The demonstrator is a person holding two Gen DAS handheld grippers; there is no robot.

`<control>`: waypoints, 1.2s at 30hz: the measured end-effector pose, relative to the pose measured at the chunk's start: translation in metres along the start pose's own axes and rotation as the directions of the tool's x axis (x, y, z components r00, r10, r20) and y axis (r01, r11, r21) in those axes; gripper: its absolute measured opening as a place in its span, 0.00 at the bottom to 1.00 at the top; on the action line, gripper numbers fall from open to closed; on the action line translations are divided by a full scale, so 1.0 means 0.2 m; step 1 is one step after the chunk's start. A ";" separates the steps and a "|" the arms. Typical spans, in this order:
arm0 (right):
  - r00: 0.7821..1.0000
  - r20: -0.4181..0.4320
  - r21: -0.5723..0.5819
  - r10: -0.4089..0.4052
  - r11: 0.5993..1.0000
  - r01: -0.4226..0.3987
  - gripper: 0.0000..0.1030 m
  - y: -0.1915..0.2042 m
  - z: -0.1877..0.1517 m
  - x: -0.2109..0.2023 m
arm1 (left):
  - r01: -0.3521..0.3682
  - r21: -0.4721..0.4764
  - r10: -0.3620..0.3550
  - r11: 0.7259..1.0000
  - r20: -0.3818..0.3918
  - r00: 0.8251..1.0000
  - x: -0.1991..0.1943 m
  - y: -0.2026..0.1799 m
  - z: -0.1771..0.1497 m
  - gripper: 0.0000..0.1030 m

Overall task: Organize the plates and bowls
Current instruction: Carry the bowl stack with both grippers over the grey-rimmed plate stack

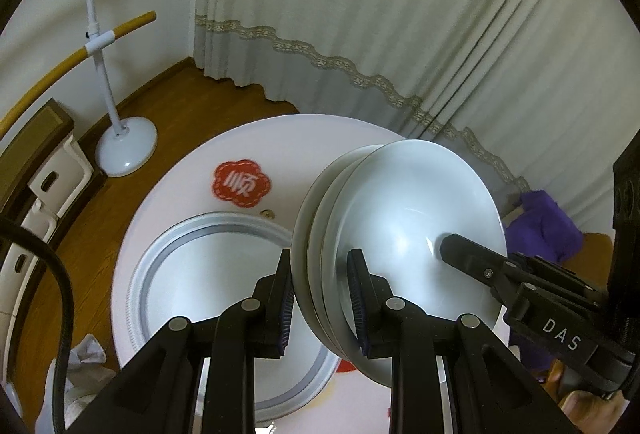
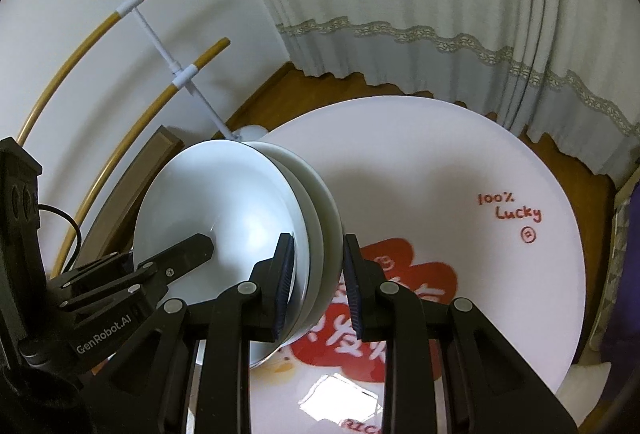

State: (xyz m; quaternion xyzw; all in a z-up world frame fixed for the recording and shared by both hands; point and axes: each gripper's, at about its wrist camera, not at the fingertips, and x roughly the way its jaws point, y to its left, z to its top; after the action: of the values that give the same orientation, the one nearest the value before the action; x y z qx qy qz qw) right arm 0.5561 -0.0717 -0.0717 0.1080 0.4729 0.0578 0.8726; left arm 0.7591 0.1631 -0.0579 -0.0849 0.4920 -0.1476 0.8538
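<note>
Right now you are carrying a stack of white glazed ceramic plates (image 1: 400,234) between both tools, lifted clear above the round white surface with red printed motifs (image 2: 460,162). Your left tool (image 1: 320,298) is clamped on the rim nearest it, pads pressed against both sides of the stack, and your right tool (image 2: 318,282) grips the opposite rim the same way. The stack looks tilted, so this reads as the transfer step: held, raised, not yet set down. The next move calls for keeping both hands in step, since any drift between them could twist the rims out of the pads. Below the left tool lies a grey-ringed circular inset (image 1: 208,274) in the surface, with bare room around it. Mind the surface's edge toward the pale lace-trimmed curtain (image 2: 440,14), and the white stand with a dome base (image 1: 126,150) on the wooden floor beyond.
</note>
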 end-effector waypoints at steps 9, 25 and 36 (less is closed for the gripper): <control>1.000 -0.018 -0.032 0.017 0.999 -0.017 0.24 0.19 -0.08 0.04 | -0.020 -0.033 0.020 0.999 0.005 1.000 -0.14 0.19 -0.11 0.21; 0.996 -0.073 -0.068 0.045 0.996 -0.050 0.24 0.43 -0.19 0.19 | -0.052 -0.088 0.050 0.995 -0.016 0.999 -0.27 0.46 -0.25 0.21; 0.994 -0.104 -0.069 0.033 0.997 -0.041 0.24 0.46 -0.21 0.29 | -0.050 -0.100 0.046 0.994 -0.041 0.998 -0.20 0.52 -0.25 0.21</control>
State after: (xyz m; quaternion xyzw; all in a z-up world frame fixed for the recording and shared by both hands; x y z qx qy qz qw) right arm 0.5524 0.0340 -0.1183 0.0823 0.5129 0.0963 0.8491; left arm 0.7154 0.2740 -0.0810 -0.1132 0.5171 -0.1039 0.8420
